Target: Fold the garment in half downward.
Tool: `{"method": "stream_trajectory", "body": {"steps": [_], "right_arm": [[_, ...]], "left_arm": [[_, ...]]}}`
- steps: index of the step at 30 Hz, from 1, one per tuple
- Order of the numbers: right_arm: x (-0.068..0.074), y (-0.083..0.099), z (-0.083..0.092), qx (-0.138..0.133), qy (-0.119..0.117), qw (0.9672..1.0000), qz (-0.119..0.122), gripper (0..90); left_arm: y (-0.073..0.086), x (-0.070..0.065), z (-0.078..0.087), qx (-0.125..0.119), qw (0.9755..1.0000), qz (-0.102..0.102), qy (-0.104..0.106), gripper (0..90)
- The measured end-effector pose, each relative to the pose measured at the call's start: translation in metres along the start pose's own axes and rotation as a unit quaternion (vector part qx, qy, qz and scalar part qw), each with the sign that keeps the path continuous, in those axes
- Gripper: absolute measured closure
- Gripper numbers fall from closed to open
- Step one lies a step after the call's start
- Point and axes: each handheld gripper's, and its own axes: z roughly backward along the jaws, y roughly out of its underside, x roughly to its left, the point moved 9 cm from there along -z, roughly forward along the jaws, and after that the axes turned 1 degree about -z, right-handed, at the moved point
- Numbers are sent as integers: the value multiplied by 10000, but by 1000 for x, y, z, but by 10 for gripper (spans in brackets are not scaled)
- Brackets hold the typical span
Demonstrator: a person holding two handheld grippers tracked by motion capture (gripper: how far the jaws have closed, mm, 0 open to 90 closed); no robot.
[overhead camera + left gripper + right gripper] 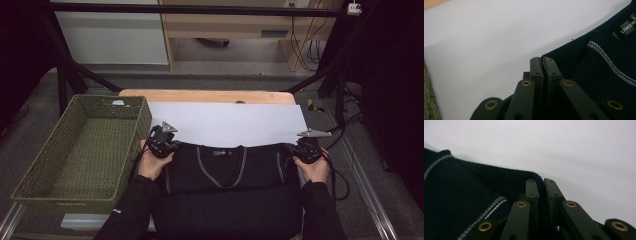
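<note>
A: Main item? Quick.
B: Dark navy knit V-neck sweater [227,170] with pale stripe trim at the neckline, lying flat, collar toward the far side of the table. Its top edge overlaps the near edge of a big white paper sheet [225,122]; lower body hangs toward the person.

A: Left gripper?
B: Left gripper [161,141] at the sweater's left shoulder. In the left gripper view its 2 black jaws are pressed almost together at the tips [541,61], with the shoulder edge of the knit pinched between them.

A: Right one?
B: Right gripper [306,148] at the right shoulder, same story. The right gripper view has the jaws [540,182] nearly closed with a fold of navy fabric squeezed in the narrow gap.

A: Label readable?
B: Black neck label [625,30], white letters, "LIMENC" legible, rest cut off.

A: Surroundings?
B: White sheet lies on a light wooden table [205,96]. Green woven rectangular basket [82,150] just beside the left gripper, touching the table's left side. Black frame bars [190,9] across the top, cables trailing at the right.
</note>
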Motion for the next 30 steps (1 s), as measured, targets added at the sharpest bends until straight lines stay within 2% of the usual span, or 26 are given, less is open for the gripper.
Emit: {"method": "stream_trajectory", "body": {"steps": [3, 5, 8, 13, 17, 19, 20, 21, 22, 23, 24, 25, 26, 30], "right_arm": [[-3, -5, -8, -41, 68, 10000, 52, 827], [-6, -5, -14, -3, 94, 9999, 45, 827], [-10, -4, -23, 31, 178, 9998, 75, 827], [-15, -4, -32, 16, 235, 9997, 21, 819], [-17, -3, -38, -4, 234, 9997, 83, 785], [-17, -1, -39, 19, 222, 9997, 85, 751], [-17, 0, -40, 51, 209, 9998, 57, 704], [-18, -2, -37, -79, 306, 9995, 35, 581], [-18, -4, -34, -161, 305, 9994, -25, 528], [-18, -6, -30, -266, 290, 9992, -42, 494], [-16, -8, -25, -396, 234, 9989, -68, 468], [-13, -9, -20, -494, 132, 9986, -125, 418], [-9, -10, -15, -557, 9, 9983, -149, 369], [2, -8, -1, -614, -205, 9979, -67, 309]], "left_arm": [[-2, 4, -7, 9, 10000, 15, -60, 865], [-3, 9, -15, 59, 9999, 111, -74, 865], [-6, 14, -21, -30, 9998, 176, -91, 864], [-7, 19, -32, -125, 9997, 192, -15, 861], [-1, 21, -40, -96, 9995, 239, 170, 841], [0, 22, -40, -166, 9995, 252, 131, 824], [0, 24, -39, -237, 9995, 205, 31, 761], [-1, 26, -36, -333, 9992, 207, -76, 644], [-1, 27, -32, -407, 9988, 235, -128, 605], [-2, 28, -22, -579, 9973, 460, -33, 548], [-2, 27, -16, -655, 9963, 547, 55, 495], [-2, 27, -16, -655, 9963, 547, 55, 452], [1, 24, -6, -659, 9956, 638, 174, 396], [6, 12, 11, -711, 9938, 723, 449, 257]]}}
